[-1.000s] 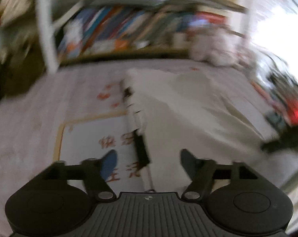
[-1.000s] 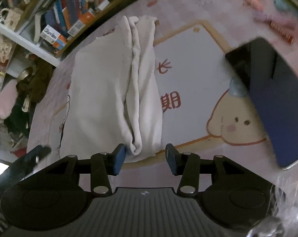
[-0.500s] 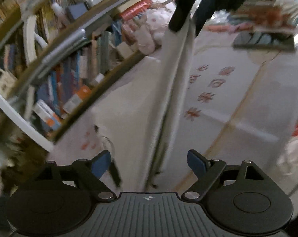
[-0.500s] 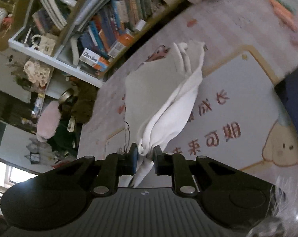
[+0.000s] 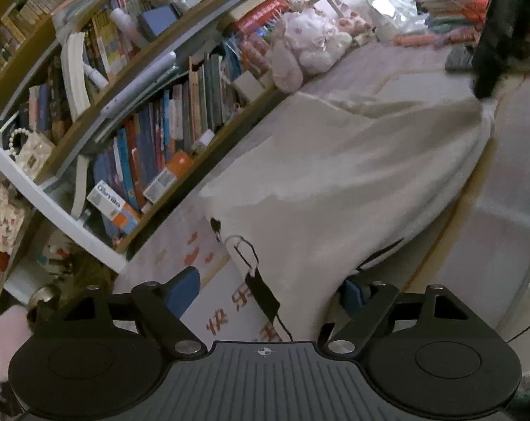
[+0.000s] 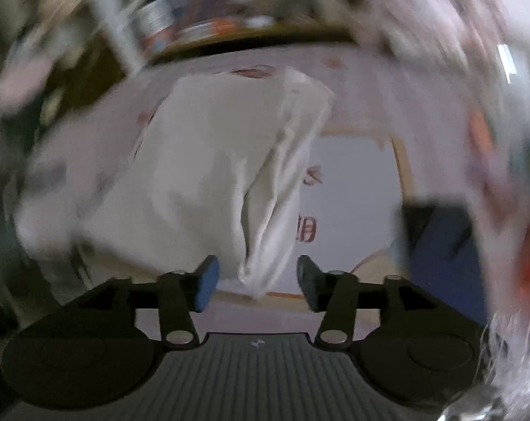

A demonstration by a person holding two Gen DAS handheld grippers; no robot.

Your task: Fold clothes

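Centrally, one white garment [image 5: 335, 182] is recorded, laid on a pale printed mat [image 5: 503, 238] with red characters, just beside a low bookshelf [image 5: 135, 112] packed with books. In the left view its near hem, with a black tag and cord, is seen between the fingers of the left gripper [image 5: 265, 289]; the jaws are held wide and are closing slightly, and cloth lies against the right-hand pad, though no press on it can be made out. A far corner of the garment is drawn up toward a dark shape at the upper right of that view; what the shape is cannot be told. In the blurred right view the garment [image 6: 208, 161] is seen partly folded, with a bunched ridge along its right side ending in a point between the fingers of the right gripper [image 6: 256, 280]. Those jaws are opening, and the pads stand clear of the cloth on both sides. A dark blue slab [image 6: 443, 249] is noted on the mat at the right. A pink plush toy [image 5: 310, 45] is noted by the shelf's far end.
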